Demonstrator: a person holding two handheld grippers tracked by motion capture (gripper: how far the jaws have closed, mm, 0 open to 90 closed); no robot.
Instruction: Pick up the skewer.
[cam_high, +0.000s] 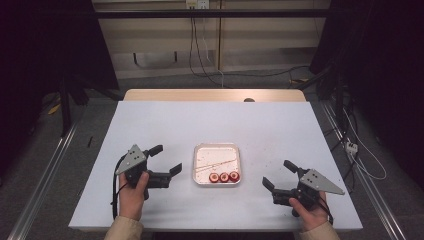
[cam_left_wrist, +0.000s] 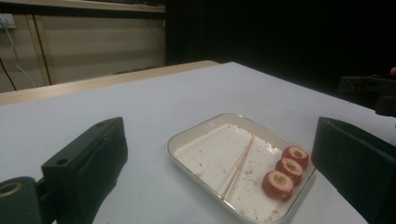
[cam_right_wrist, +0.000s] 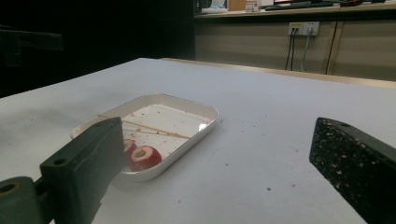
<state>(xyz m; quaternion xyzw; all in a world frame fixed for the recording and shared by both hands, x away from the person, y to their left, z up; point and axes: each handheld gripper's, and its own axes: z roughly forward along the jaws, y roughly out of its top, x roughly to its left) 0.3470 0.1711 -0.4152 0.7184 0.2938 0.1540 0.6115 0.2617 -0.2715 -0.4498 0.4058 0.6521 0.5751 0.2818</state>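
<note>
High view layout: a white tray (cam_high: 217, 164) sits mid-bench, with the left gripper (cam_high: 167, 160) and the right gripper (cam_high: 279, 173) flanking it, both held apart from it.
Fruit pieces: three red cored rounds (cam_high: 224, 177) lie in a row along the tray's near edge, touching or nearly touching one another.
Skewers: thin wooden sticks (cam_high: 216, 164) lie slantwise across the tray floor, behind the rounds.
Left jaws: spread wide, holding nothing, aimed at the tray from its left.
Right jaws: spread wide, holding nothing; red specks dot the pad (cam_right_wrist: 355, 163).
Likely step: picking up a stick with one gripper and a round with the other, to thread it.
Doing it well: pinch the stick near one end, low and flat, since it lies tight to the tray floor.
Fruit grip: close gently across the outer skin, keeping the cored hole free.
Risk: nudging the light tray on the bench (cam_high: 150, 125); come down from above.
</note>
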